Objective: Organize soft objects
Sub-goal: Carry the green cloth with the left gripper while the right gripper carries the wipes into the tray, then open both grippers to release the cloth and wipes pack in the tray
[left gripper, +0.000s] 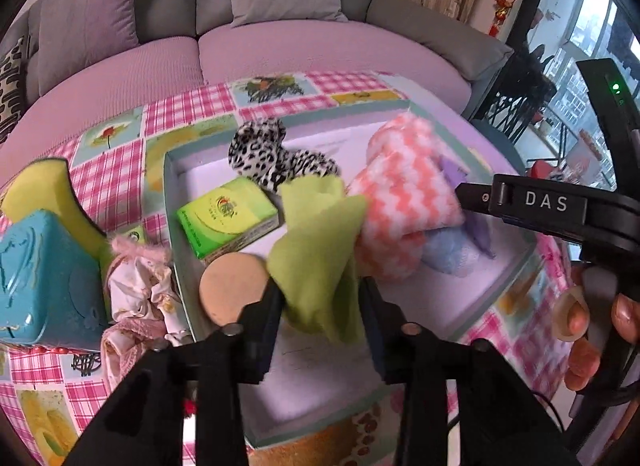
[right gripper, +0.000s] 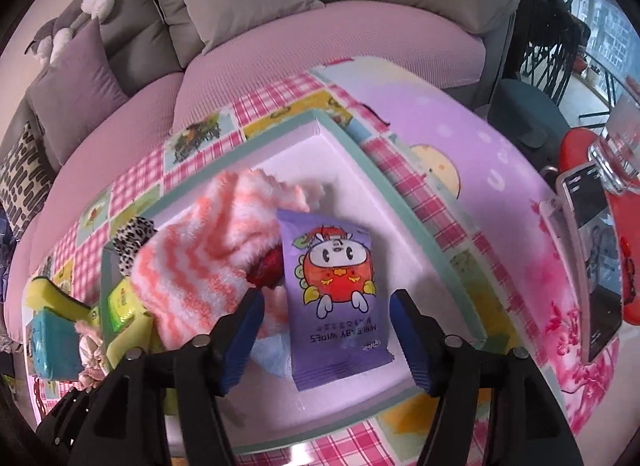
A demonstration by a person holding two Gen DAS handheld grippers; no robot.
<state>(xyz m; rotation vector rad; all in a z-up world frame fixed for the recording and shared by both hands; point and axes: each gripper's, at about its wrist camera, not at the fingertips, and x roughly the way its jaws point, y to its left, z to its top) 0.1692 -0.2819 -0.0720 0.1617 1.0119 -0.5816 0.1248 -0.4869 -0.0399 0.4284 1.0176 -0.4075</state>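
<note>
A shallow teal-rimmed tray sits on the checked tablecloth. My left gripper is open over its near part, and a thin green cloth hangs loosely between the fingers, unpinched. Also in the tray are a pink-and-white zigzag towel, a leopard-print piece, a green tissue pack, a round tan puff and something fluffy and blue. In the right wrist view, my right gripper stands open astride a purple wipes packet that lies flat beside the towel; the pads are clear of it.
Left of the tray are a blue tissue box, a yellow-green sponge and crumpled pink-white clothing. A phone and a glass stand at the right. A sofa lies behind the table. A hand holds the right gripper.
</note>
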